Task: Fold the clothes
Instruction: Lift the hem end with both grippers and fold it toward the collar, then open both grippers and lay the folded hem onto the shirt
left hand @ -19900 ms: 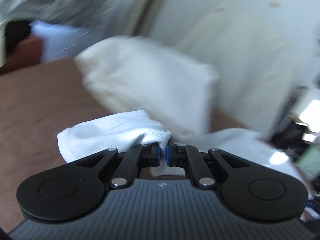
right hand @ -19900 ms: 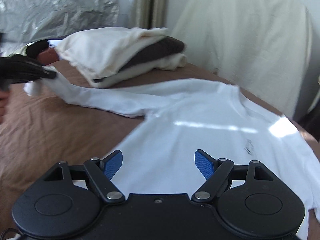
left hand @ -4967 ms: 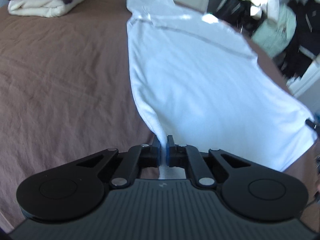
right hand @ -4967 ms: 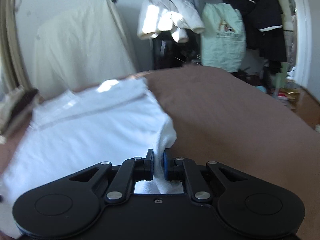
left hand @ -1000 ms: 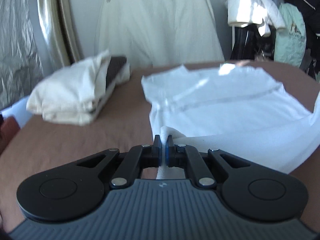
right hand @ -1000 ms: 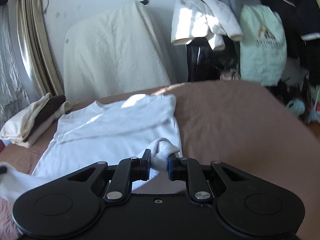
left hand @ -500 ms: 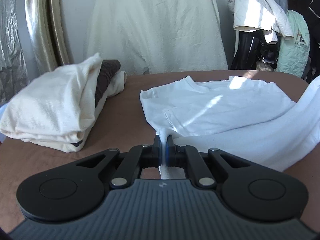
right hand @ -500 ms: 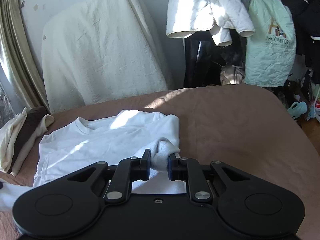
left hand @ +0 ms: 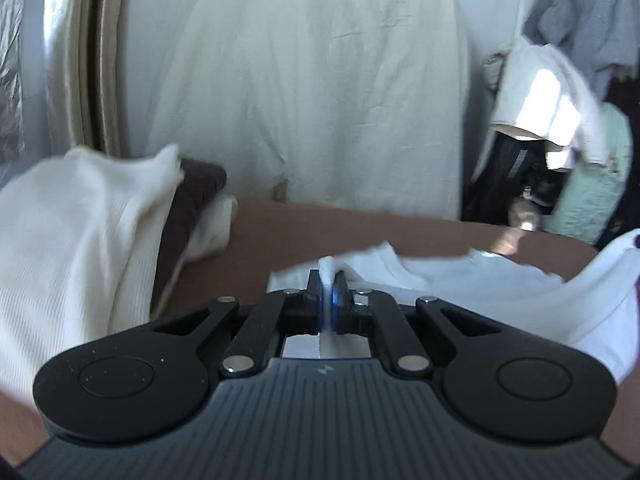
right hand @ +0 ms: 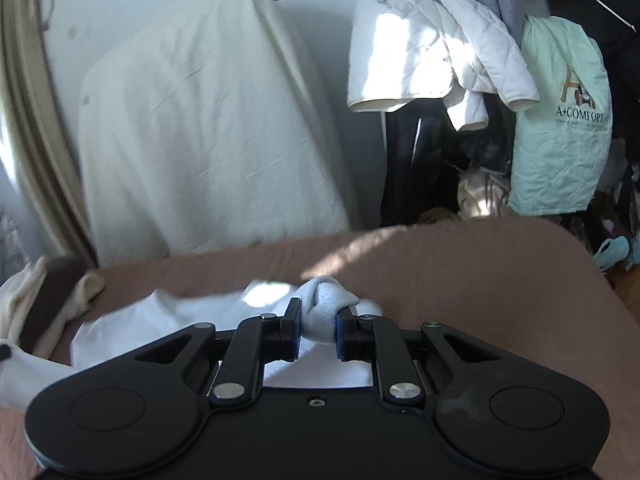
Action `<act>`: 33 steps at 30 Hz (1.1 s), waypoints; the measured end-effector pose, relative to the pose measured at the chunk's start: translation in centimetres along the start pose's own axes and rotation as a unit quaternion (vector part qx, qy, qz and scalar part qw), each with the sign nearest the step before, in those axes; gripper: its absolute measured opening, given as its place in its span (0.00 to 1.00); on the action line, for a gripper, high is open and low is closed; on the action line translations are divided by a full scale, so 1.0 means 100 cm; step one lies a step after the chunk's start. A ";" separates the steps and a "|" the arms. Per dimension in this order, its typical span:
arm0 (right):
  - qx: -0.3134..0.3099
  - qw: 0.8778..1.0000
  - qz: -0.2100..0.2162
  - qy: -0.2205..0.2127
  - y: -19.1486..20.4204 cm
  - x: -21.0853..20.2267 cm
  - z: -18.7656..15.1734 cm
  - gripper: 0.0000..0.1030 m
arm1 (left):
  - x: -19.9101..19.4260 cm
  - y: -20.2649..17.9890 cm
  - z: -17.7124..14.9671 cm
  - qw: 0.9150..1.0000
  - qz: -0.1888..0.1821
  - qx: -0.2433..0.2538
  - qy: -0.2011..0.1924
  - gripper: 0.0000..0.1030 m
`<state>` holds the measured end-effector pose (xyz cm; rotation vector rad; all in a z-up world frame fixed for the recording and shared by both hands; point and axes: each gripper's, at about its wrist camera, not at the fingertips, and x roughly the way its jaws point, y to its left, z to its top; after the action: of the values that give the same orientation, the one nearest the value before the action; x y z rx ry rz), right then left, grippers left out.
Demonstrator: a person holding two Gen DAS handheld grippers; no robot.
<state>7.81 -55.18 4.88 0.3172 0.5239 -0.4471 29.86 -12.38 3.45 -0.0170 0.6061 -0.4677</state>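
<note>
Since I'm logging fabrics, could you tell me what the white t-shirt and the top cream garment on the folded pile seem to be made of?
White t-shirt: soft matte knit, probably cotton jersey; it bunches limply between the pads. Top cream garment: ribbed knit, judging by fine parallel lines; fibre unclear.

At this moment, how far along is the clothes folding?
Done: a folded stack sits on the brown bed. In hand: the left gripper and right gripper each pinch part of the white T-shirt, mid-fold. Left: lay the fold down, finish it and probably add it to the stack.
</note>
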 end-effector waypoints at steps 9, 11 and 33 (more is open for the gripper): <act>0.000 0.995 -0.090 0.042 -0.012 0.086 -0.001 0.60 | 0.093 0.044 -0.012 0.994 0.028 -0.096 0.037 0.58; -0.012 0.995 -0.074 0.062 -0.019 0.087 -0.019 0.60 | 0.081 0.035 -0.022 0.998 0.016 -0.054 0.027 0.65; 0.232 0.958 0.080 0.149 -0.057 0.002 -0.186 0.62 | 0.026 -0.009 -0.122 0.936 -0.157 -0.220 0.225 0.80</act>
<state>-2.39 -52.68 -11.50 0.8837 0.6779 -0.3638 24.60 -12.81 -7.91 -0.4492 1.1620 -0.6434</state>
